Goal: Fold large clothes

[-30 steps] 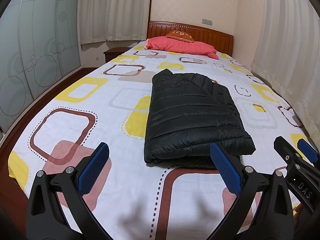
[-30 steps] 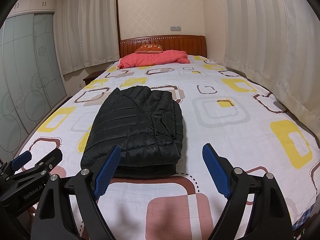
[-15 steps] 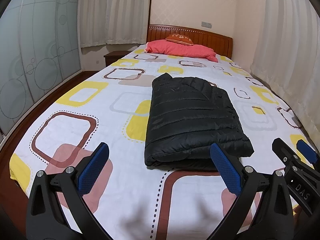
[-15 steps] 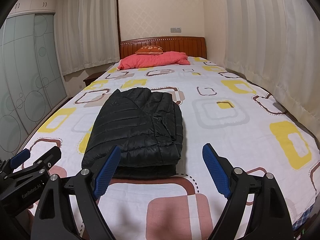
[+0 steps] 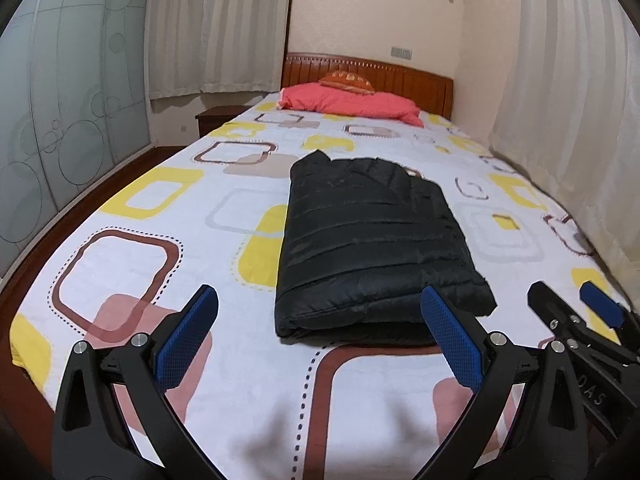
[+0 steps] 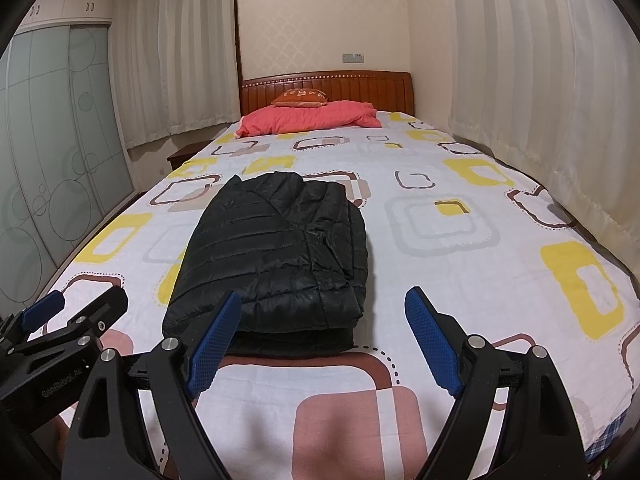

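A black quilted puffer jacket (image 5: 372, 236) lies folded into a thick rectangle on the bed; it also shows in the right wrist view (image 6: 276, 256). My left gripper (image 5: 316, 336) is open and empty, held over the foot of the bed just short of the jacket's near edge. My right gripper (image 6: 324, 336) is open and empty, beside the left one, with the jacket ahead of its left finger. Each gripper shows at the edge of the other's view.
The bed (image 5: 160, 264) has a white sheet with yellow and brown squares. A red pillow (image 5: 352, 104) and orange cushion (image 6: 300, 97) lie by the wooden headboard (image 6: 384, 88). Curtains hang right, glass wardrobe doors (image 5: 60, 128) left, a nightstand (image 5: 216, 118) beyond.
Both grippers have drawn back and tilted up a little from the jacket, so more of the room shows. The jacket has not moved.
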Available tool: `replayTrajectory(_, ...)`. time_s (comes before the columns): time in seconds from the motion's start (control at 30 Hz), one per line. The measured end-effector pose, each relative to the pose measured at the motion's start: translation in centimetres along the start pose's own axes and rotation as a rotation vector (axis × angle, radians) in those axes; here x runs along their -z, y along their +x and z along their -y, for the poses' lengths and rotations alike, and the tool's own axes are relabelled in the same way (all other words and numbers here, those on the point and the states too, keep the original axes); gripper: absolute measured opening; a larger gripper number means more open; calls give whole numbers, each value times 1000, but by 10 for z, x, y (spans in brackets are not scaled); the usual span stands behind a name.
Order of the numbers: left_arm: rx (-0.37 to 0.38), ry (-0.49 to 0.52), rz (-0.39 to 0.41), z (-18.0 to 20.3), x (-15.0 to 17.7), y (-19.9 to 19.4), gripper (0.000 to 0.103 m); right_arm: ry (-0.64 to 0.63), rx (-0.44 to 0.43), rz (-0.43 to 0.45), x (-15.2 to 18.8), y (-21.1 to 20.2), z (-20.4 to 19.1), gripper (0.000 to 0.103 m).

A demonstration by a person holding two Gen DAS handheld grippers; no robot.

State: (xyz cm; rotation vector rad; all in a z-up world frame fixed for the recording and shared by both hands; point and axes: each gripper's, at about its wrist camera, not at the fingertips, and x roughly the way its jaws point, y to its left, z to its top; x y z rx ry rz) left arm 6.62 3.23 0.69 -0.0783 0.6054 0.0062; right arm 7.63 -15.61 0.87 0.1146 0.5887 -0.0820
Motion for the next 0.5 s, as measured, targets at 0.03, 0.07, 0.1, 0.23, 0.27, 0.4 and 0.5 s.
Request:
replayTrajectory(0.03,-19,-3,2,0,1,0,101,0,-1,-1,-1,1,0,83)
replayTrajectory(0.07,-54,3,-1,0,2,2,101,0,-2,-1,0,2,0,83)
replayTrajectory(0.1,-55,13,2,1,3,3,101,0,-3,-3,0,3,0,83)
replayTrajectory(0.23,-48,30,3,1,3,10,101,2,-2,-10,4,8,0,83)
replayTrajectory(0.27,-48,24,1,-1,3,13,101,3,-3,-12,5,10,1,83)
replayTrajectory(0.4,-64,-2,-76,-14,5,43,101,23,4,-35,8,25,11,83)
replayTrajectory(0.5,-109,-26,-130,-33,8,72,101,43,38,-64,11,46,30,87)
